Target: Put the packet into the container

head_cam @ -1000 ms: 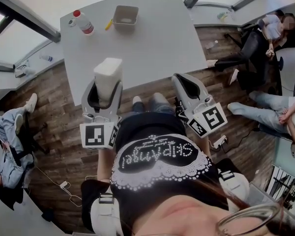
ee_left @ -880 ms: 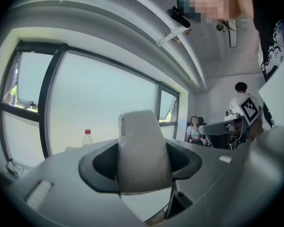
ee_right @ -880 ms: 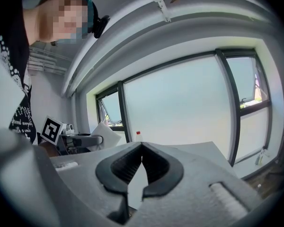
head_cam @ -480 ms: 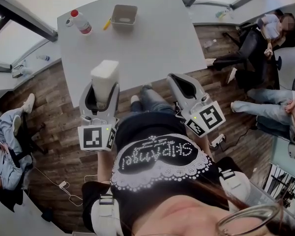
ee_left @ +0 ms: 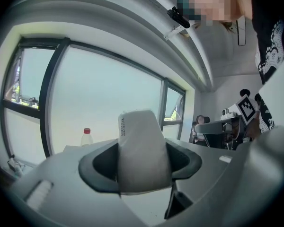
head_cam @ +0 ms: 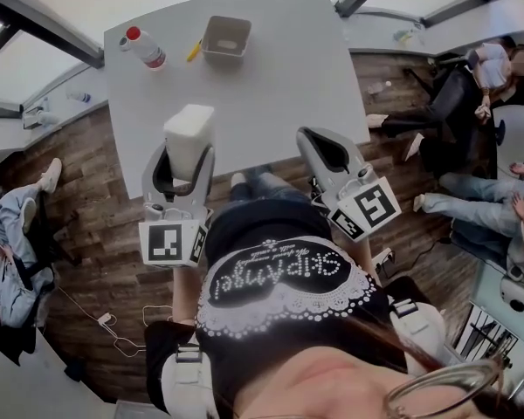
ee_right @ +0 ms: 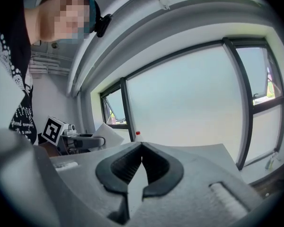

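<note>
A white packet [head_cam: 189,129] stands upright between the jaws of my left gripper [head_cam: 184,157], which is shut on it just above the table's near edge. In the left gripper view the packet [ee_left: 141,145] fills the gap between the dark pads [ee_left: 102,163]. The small grey container [head_cam: 225,38] sits open and empty-looking at the far side of the grey table [head_cam: 271,85]. My right gripper [head_cam: 314,140] hovers at the near edge to the right, its jaws together with nothing in them; the right gripper view shows the same for the gripper [ee_right: 141,148].
A clear bottle with a red cap [head_cam: 144,48] lies at the table's far left, a yellow item [head_cam: 194,51] beside the container. Seated people are on the floor side at right [head_cam: 472,77] and left [head_cam: 17,225]. Cables [head_cam: 113,330] lie on the wood floor.
The head view has shifted a little, so the table sits slightly lower in the frame. Both grippers stay at the near edge, the left one still gripping the packet.
</note>
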Demonstrator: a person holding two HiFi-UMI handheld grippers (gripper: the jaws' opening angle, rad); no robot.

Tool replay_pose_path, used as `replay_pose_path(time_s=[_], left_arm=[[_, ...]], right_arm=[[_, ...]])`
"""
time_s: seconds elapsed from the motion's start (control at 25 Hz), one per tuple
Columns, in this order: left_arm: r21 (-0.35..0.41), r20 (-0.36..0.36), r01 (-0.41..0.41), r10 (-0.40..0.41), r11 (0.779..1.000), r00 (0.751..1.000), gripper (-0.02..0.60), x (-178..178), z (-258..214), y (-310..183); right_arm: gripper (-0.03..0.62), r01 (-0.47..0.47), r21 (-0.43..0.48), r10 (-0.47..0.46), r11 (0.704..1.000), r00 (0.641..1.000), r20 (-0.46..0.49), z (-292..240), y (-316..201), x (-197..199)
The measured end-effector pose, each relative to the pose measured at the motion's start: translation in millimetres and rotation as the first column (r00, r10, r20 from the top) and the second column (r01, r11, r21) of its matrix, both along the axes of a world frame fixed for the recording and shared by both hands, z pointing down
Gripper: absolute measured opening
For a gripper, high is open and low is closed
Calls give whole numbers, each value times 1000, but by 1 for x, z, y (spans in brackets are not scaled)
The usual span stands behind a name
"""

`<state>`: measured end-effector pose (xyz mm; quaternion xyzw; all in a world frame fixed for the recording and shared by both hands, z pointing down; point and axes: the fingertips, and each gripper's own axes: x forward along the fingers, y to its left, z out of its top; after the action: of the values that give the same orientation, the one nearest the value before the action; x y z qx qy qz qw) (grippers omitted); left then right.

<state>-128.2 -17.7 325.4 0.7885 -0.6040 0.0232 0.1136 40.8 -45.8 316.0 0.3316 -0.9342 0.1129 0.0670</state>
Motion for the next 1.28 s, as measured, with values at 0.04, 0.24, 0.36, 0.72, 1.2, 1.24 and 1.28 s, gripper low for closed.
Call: replay_pose_path(time_s=[0.04,0.24,0.36,0.72,1.2,1.24,1.28], left_arm=[[2,1,5,-5,1000,1000,278,1,-1,-5],[4,3,32,-32,999,999,278,-1,-1,-24],[1,7,43,-43,999,999,278,0,-1,-32],[0,10,67,-67,998,998,278,10,-1,-55],[6,13,110,-110,994,994,278,25,-2,-73],[9,12,111,-112,994,994,278,27,-2,-74],[12,10,113,-113,994,994,278,29,-2,-75]], right_arm=[[2,5,-2,-5,1000,1000,0,1,-6,0],[2,28,-13,-28,1000,1000,-6,5,-27,-1],[2,26,-16,-26,1000,1000,-6,6,-37,4],[3,52,-20,-51,998,999,7,6,-65,12],[2,83,-21,-83,996,997,10,10,-92,28],[2,84,-19,-84,996,996,9,10,-94,30],[2,85,-17,-85,996,996,8,11,-96,31]])
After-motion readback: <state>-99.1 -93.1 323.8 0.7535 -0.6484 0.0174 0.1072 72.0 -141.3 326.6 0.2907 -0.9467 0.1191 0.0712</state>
